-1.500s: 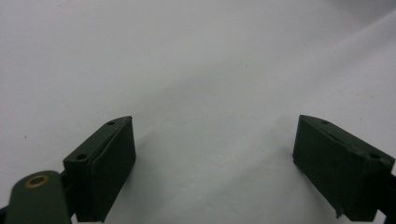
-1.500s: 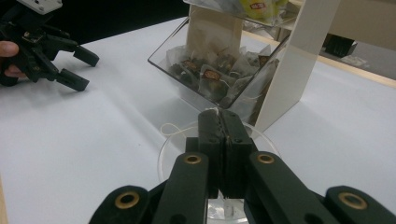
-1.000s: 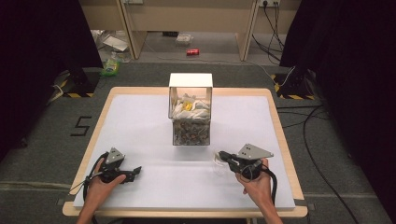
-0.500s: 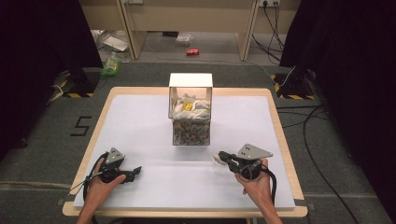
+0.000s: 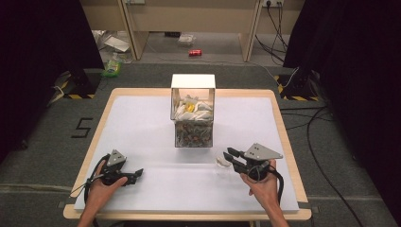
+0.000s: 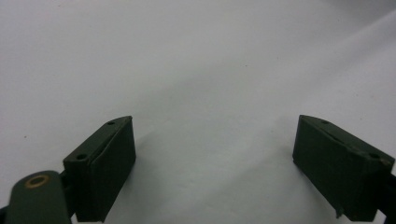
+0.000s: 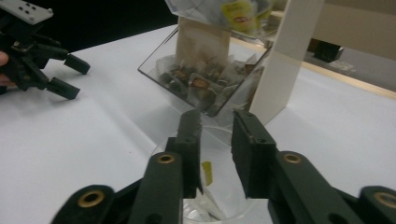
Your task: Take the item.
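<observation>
Right gripper (image 5: 231,158): fingers (image 7: 251,154) just opening, gap narrow, straddling cup rim, not pressing.
Cup (image 5: 221,162): standing lower centre of high view, holding a teabag (image 7: 207,171).
Left gripper (image 5: 137,174): fingers (image 6: 105,165) standing wide apart, resting lower left on desk (image 5: 142,123).

Clear cup (image 7: 219,200): lower rim cut off by bottom edge of right gripper view; contents partly hidden behind right tongs (image 7: 217,140); small yellow tag inside, print illegible. Clear box (image 7: 210,79): top cropped by upper edge; sachet labels blurred. Left tongs (image 6: 215,168): bases cut off at bottom edge. Floor litter (image 5: 195,52): too small to identify.
</observation>
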A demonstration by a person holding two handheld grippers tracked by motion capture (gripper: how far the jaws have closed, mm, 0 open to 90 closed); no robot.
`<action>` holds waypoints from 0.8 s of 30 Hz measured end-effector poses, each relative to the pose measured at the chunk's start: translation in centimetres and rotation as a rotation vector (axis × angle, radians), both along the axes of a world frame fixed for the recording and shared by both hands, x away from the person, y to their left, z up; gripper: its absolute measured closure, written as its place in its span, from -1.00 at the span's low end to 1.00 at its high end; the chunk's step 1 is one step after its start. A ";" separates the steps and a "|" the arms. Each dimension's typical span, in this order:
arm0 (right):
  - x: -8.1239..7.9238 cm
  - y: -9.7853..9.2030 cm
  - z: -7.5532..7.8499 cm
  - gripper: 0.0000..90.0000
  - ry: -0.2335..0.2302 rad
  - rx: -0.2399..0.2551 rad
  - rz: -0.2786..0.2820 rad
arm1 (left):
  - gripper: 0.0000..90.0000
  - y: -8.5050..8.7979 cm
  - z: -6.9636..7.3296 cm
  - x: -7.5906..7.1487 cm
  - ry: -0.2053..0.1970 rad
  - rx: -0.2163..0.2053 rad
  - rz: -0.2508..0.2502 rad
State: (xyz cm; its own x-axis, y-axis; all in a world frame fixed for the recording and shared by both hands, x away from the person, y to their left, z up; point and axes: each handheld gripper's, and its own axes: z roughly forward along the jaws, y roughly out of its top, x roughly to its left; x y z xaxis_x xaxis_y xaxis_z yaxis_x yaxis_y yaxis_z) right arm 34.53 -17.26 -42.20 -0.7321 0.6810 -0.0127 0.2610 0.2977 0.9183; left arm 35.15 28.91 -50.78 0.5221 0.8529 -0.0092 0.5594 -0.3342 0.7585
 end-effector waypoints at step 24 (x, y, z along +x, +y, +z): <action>1.1 -3.9 0.2 -0.18 0.062 0.056 -0.176 | -0.72 0.0 0.0 0.0 0.000 0.000 0.000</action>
